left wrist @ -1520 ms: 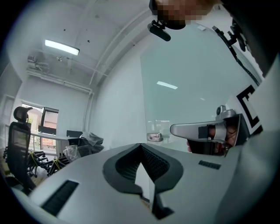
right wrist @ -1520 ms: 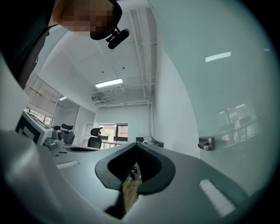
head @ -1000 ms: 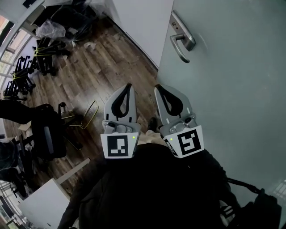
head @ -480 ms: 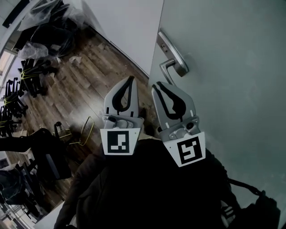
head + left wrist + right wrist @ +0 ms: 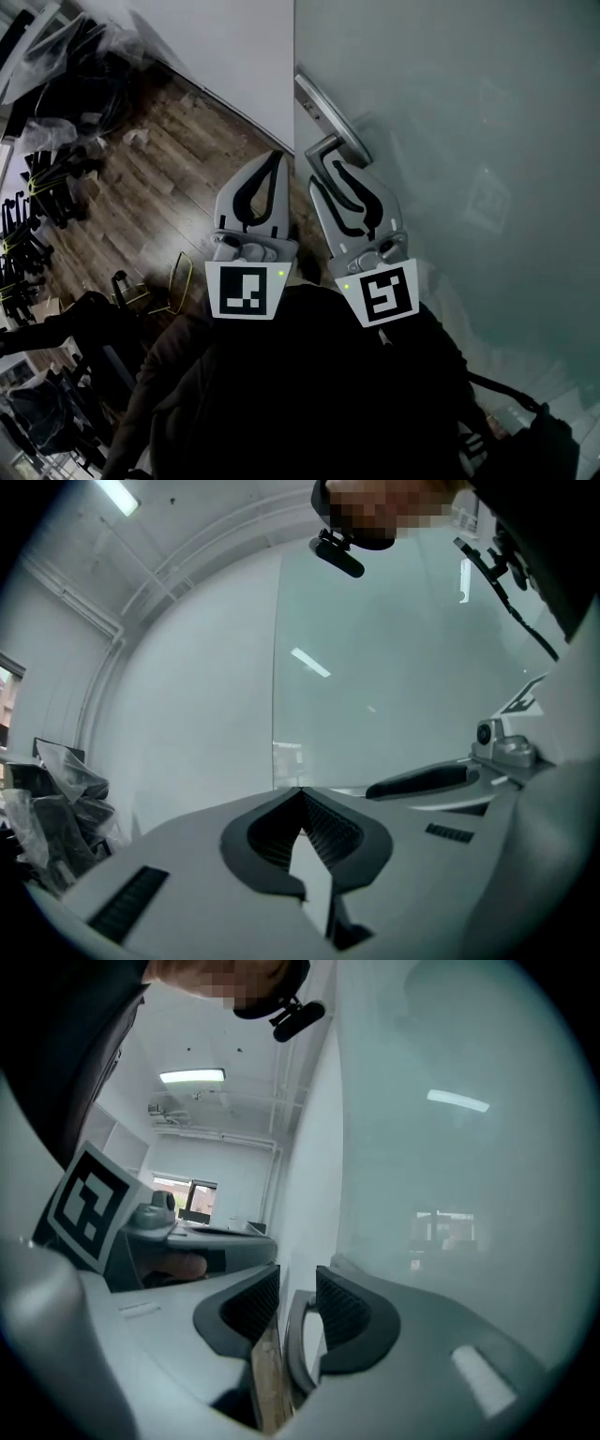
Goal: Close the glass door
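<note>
Left of the door handle, the left gripper points forward, its jaws clenched tip to tip on nothing. The right gripper reaches the handle, jaws parted, the lever showing in their gap. The greenish glass door carries the handle and extends right of it. Both cubes bear black-and-white square markers

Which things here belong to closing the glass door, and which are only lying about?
Belong to the job: glass door; door handle, between the open right tongs; left tongs, shut and empty.
Only lying about: black chair parts, plastic bags, paper scraps on the wood floor.
</note>
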The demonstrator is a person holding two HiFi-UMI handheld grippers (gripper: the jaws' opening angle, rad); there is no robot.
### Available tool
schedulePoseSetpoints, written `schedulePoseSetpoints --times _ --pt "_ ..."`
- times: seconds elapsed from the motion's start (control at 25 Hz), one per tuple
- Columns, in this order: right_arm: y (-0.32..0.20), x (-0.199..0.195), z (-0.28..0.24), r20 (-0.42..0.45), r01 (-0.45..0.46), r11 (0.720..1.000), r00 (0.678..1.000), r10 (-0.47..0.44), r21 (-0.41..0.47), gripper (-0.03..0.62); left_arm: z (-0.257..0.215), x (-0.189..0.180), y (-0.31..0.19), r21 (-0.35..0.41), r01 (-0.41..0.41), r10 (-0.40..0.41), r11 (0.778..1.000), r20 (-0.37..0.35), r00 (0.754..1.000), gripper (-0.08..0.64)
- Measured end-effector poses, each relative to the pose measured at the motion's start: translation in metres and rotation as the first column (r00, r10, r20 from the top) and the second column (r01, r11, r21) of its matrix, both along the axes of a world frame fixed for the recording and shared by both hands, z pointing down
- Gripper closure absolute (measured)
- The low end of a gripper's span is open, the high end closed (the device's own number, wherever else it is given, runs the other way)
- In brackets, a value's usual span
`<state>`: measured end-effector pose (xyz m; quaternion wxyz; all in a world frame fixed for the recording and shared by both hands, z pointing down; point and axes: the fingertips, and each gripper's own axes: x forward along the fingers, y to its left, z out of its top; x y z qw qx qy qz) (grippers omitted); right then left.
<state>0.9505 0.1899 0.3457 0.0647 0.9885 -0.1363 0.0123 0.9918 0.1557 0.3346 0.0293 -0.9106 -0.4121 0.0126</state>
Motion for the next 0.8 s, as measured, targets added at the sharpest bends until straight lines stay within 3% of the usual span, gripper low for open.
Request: schedulePoseSetpoints --times 0.16,0.36,0.8 --pt "0.003 0.005 0.033 0.081 -0.020 0.999 0.997 0.018 0.025 0.497 0.008 0.000 0.003 0.017 -0.007 0.007 1.000 0.017 1.000 0.563" --pt "0.008 0.010 0.038 0.064 -0.075 0.996 0.995 0.072 0.039 0.501 0.008 -0.001 -0.006 0.033 0.002 -0.003 0.999 0.022 1.000 0.563" --pt "0.007 0.008 0.043 0.096 -0.019 0.994 0.995 0.009 0.104 0.528 0.005 -0.021 -0.019 0.015 0.067 -0.067 0.998 0.015 0.998 0.563"
